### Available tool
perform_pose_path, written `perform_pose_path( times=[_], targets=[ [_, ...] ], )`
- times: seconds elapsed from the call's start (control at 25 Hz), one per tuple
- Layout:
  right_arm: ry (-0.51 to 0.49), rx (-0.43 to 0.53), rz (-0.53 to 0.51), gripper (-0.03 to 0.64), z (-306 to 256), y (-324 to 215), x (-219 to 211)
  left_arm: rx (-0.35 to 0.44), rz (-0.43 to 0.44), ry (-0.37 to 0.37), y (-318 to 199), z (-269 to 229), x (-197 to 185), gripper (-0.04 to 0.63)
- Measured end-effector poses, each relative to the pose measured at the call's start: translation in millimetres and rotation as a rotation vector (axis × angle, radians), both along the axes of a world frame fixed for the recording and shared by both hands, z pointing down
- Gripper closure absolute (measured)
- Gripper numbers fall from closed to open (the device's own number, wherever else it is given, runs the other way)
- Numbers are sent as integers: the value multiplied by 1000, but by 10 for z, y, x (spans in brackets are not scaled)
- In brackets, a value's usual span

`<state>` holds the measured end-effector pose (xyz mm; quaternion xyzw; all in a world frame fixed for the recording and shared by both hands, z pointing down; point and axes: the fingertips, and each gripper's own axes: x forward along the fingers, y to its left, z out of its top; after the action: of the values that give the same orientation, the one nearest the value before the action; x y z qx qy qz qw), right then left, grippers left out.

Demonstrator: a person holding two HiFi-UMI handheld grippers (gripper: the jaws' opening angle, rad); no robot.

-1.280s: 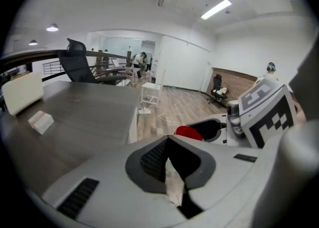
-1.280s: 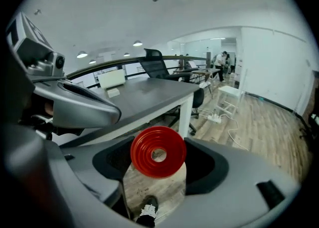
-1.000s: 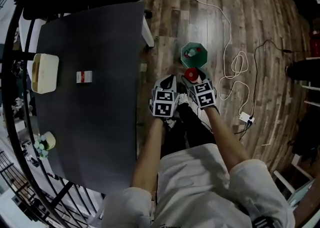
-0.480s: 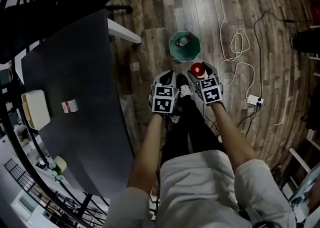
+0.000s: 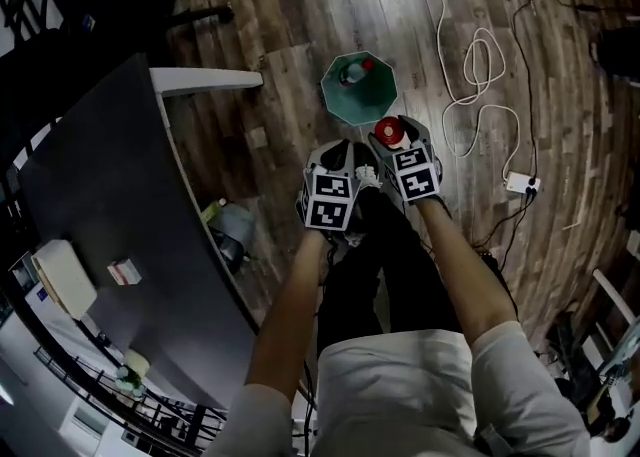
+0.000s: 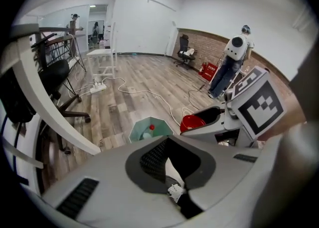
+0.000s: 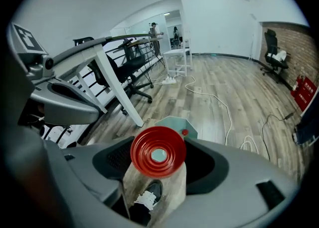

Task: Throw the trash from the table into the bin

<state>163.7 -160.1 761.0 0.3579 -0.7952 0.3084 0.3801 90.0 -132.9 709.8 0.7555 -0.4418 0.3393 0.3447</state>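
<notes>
A teal bin [image 5: 359,85] stands on the wooden floor with a red-capped bottle inside; it also shows as the bin [image 6: 149,129] and as the bin [image 7: 175,121]. My right gripper [image 5: 392,133] is shut on a red ribbed cup [image 5: 388,129], held in the air just on my side of the bin's rim. The right gripper view shows the cup [image 7: 158,152] end-on between the jaws. My left gripper [image 5: 338,153] hangs beside it, to its left, open and empty [image 6: 172,164]; floor and a shoe show through the gap.
The dark table [image 5: 110,185] lies at the left with a red-and-white packet [image 5: 124,271] and a cream box [image 5: 62,278] on it. Its white leg [image 5: 205,80] stands left of the bin. White cables [image 5: 480,55] and an adapter [image 5: 521,183] lie on the floor at the right.
Both grippers have sunk toward the floor and come closer to the bin, the red cup still held. The table has swung away to the left of the head view.
</notes>
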Motion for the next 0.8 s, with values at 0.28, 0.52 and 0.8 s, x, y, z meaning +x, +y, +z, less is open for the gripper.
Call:
perform_pose_path(
  times=[0.28, 0.52, 0.8],
  targets=[
    [-9, -41, 7, 297, 843, -204, -64, -20, 27, -2, -320, 847, 16, 568],
    [-10, -54, 44, 295, 1541, -407, -141, -43, 35, 12, -459, 1547, -41, 568],
    [14, -49, 16, 293, 2002, -404, -175, -53, 38, 21, -444, 1999, -41, 568]
  ],
)
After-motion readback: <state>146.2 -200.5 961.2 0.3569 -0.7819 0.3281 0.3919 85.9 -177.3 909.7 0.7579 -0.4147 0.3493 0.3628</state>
